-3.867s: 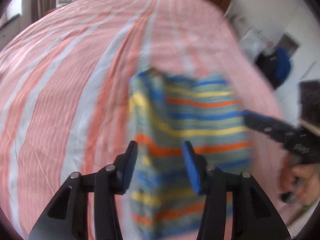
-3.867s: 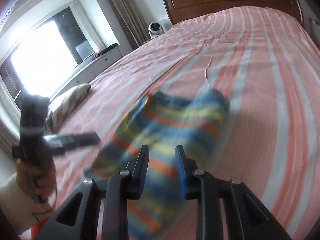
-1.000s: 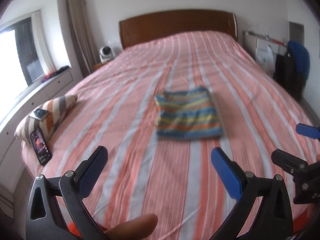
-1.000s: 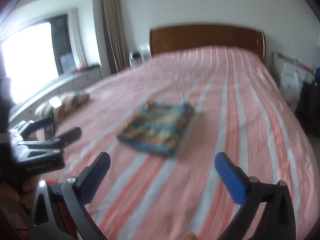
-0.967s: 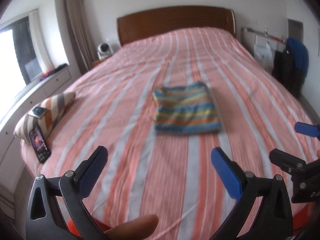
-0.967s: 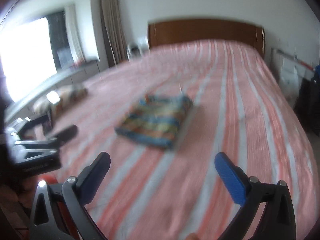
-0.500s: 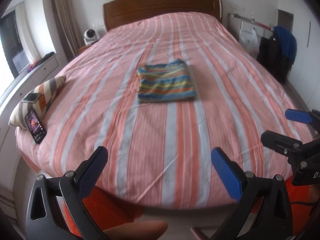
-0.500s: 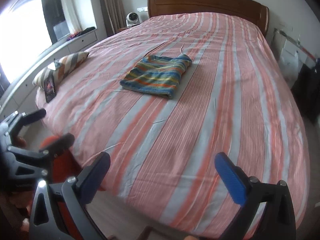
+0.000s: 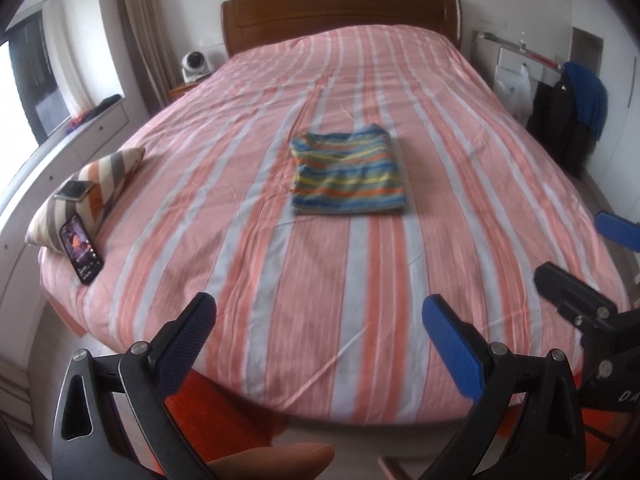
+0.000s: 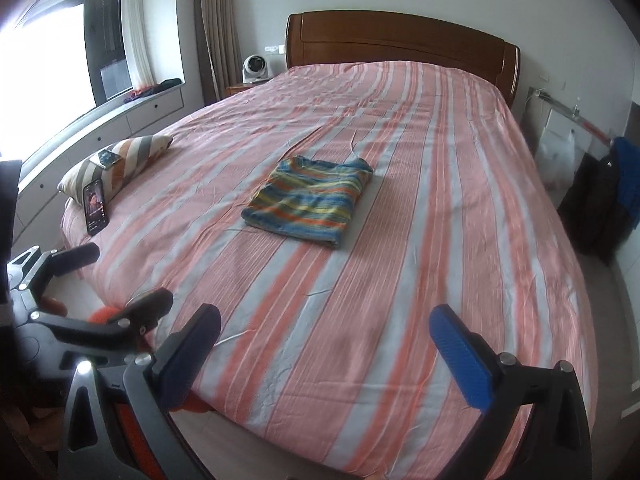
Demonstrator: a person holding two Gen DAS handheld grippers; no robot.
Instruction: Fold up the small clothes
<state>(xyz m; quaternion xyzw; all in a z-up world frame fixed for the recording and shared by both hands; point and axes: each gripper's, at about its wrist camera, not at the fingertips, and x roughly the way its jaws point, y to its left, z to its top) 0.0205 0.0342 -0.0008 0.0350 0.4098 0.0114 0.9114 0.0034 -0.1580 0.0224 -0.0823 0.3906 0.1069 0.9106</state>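
Observation:
A folded striped garment (image 9: 347, 172), blue with yellow and orange bands, lies flat in the middle of the pink striped bed (image 9: 320, 280); it also shows in the right wrist view (image 10: 310, 200). My left gripper (image 9: 320, 330) is open and empty, held back past the foot of the bed, far from the garment. My right gripper (image 10: 326, 336) is open and empty, also behind the bed's foot edge. The right gripper shows at the right edge of the left wrist view (image 9: 588, 276), and the left gripper shows at the left of the right wrist view (image 10: 104, 280).
A striped pillow (image 9: 86, 192) with a phone on top and another phone (image 9: 81, 249) leaning on it lies at the bed's left front corner. A wooden headboard (image 9: 340, 12) stands at the back. Dark clothes (image 9: 568, 120) hang on the right. Window cabinets (image 10: 120, 120) run along the left.
Both grippers have let go of the garment, opened wide and pulled back from it to beyond the foot of the bed. The garment now lies folded and still.

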